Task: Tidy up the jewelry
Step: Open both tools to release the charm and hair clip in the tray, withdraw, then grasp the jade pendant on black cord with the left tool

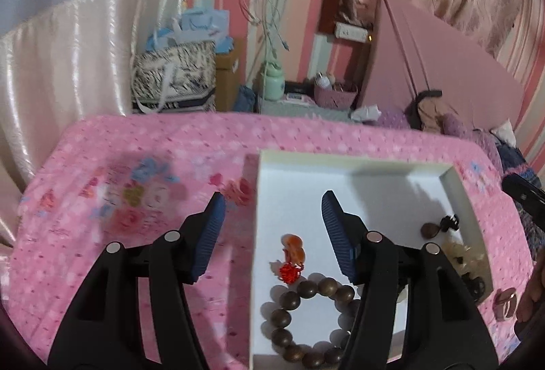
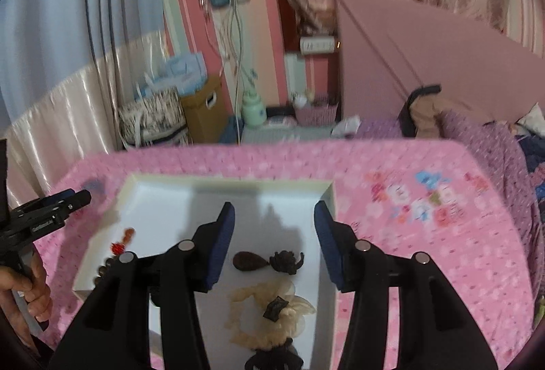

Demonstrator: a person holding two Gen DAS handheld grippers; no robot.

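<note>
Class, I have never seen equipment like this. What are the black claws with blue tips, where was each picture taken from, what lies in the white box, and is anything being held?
There is no robot here. A person holds a two-finger gripper in each hand, and a fisheye camera on each one looks forward along its fingers. One picture comes from the left gripper, the other from the right gripper. The right view also shows the person's left hand on its handle.

Both grippers are open and hold nothing. They hover over a shallow white box on a pink flowered cloth. In the box lie a brown wooden bead bracelet, an orange and red charm, a dark teardrop pendant, a dark ornament beside it and a cream hair scrunchie.
</note>
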